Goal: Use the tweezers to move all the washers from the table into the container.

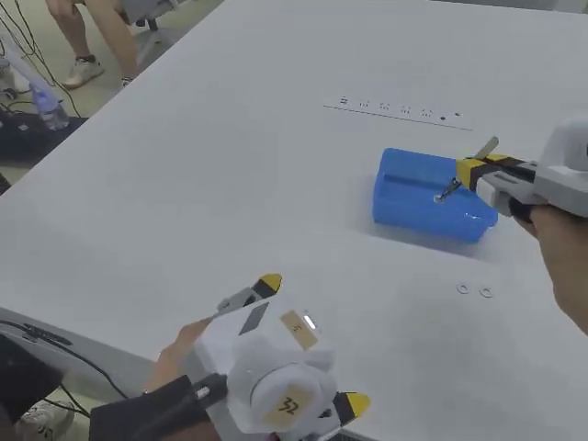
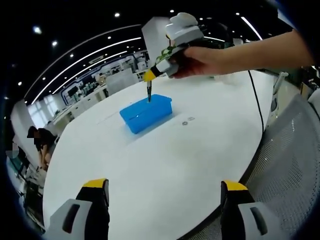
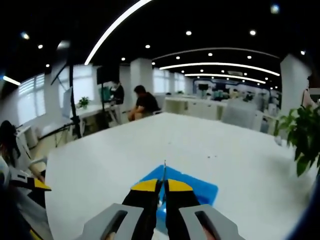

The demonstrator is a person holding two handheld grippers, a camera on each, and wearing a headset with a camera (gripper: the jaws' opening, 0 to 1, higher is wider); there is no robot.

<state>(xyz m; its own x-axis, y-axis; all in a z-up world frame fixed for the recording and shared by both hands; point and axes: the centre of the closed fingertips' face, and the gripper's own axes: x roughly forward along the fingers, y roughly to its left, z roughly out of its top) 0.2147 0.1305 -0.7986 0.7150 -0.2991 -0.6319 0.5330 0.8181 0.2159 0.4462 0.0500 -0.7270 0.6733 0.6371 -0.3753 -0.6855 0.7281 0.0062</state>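
On the tabletop (image 1: 230, 165): a blue container (image 1: 413, 197) sits toward the far right with its open top up; two washers (image 1: 463, 289) lie side by side on the bare surface near its front edge, not touching it
Right tongs (image 1: 470, 171): they reach in from the right, jaws pressed together on the tweezers (image 1: 450, 188), above the container
Tweezers: they slant down from the yellow jaw tips, points over the container's open top; whether they carry a washer is too small to tell
Left tongs (image 1: 310, 343): low at the near edge of the tabletop, jaws spread wide with nothing between them, well apart from the container
Left gripper view: the left tongs (image 2: 165, 186) frame bare tabletop; beyond, a hand (image 2: 200, 60) holds the right tongs (image 2: 150, 75) with the tweezers (image 2: 149, 92) pointing straight down at the container (image 2: 146, 112), the washers (image 2: 185, 122) just beside it
Right gripper view: the right tongs (image 3: 162, 186) are clamped on the thin tweezers (image 3: 165, 167), the container (image 3: 200, 190) directly below
Far side: a long white strip (image 1: 400, 110) lies flat beyond the container
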